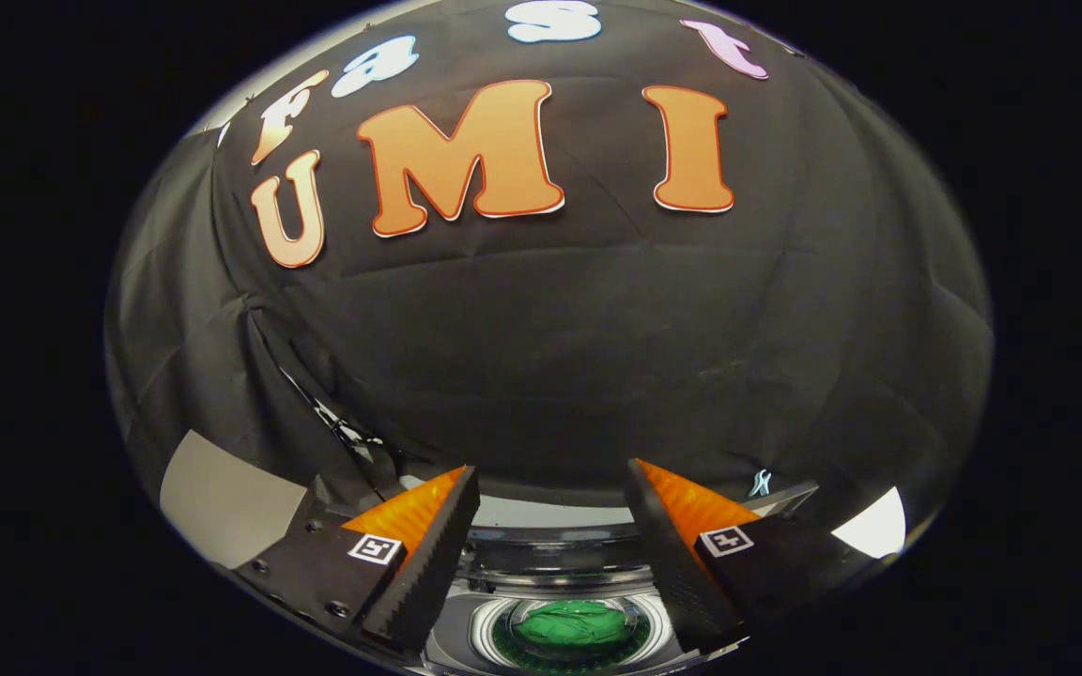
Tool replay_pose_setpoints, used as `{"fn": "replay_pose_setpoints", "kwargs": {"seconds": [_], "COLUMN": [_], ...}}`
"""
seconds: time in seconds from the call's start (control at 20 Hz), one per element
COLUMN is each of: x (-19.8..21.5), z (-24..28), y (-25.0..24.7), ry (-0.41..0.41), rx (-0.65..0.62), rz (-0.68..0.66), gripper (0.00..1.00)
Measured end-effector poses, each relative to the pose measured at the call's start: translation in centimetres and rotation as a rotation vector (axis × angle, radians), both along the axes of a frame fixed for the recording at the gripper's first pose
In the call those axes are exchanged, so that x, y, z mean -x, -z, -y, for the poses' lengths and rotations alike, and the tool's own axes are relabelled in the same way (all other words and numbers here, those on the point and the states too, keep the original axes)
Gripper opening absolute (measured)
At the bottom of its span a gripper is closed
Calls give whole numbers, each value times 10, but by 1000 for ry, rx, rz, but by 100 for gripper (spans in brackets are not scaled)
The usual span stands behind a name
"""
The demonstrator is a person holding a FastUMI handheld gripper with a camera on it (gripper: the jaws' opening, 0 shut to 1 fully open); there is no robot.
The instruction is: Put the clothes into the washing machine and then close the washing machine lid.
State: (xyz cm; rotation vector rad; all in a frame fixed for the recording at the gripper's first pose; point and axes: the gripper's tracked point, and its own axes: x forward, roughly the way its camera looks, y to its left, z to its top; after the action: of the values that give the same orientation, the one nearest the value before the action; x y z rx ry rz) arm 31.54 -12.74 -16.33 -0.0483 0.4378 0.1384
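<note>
Green clothes [571, 623] already inside washing machine [560, 563] drum.
Fingers [555, 493] wide open, empty; drum below, between them; lid unseen.

Green cloth [571, 623] crumpled; washer rim [560, 575] glossy.

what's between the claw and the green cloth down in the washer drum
Nothing visible. The claw is open and holds nothing, and the green cloth lies in the washing machine drum, showing through the gap between the fingers, below them.
</note>
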Motion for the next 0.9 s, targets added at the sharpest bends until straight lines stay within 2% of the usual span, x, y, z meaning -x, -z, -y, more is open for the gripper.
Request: {"fn": "replay_pose_setpoints", "kwargs": {"seconds": [0.35, 0.9], "x": [-17, -15], "z": [-2, -2], "y": [40, 37], "ry": [1, 5], "rx": [77, 44], "rz": [-68, -28], "gripper": [100, 98]}}
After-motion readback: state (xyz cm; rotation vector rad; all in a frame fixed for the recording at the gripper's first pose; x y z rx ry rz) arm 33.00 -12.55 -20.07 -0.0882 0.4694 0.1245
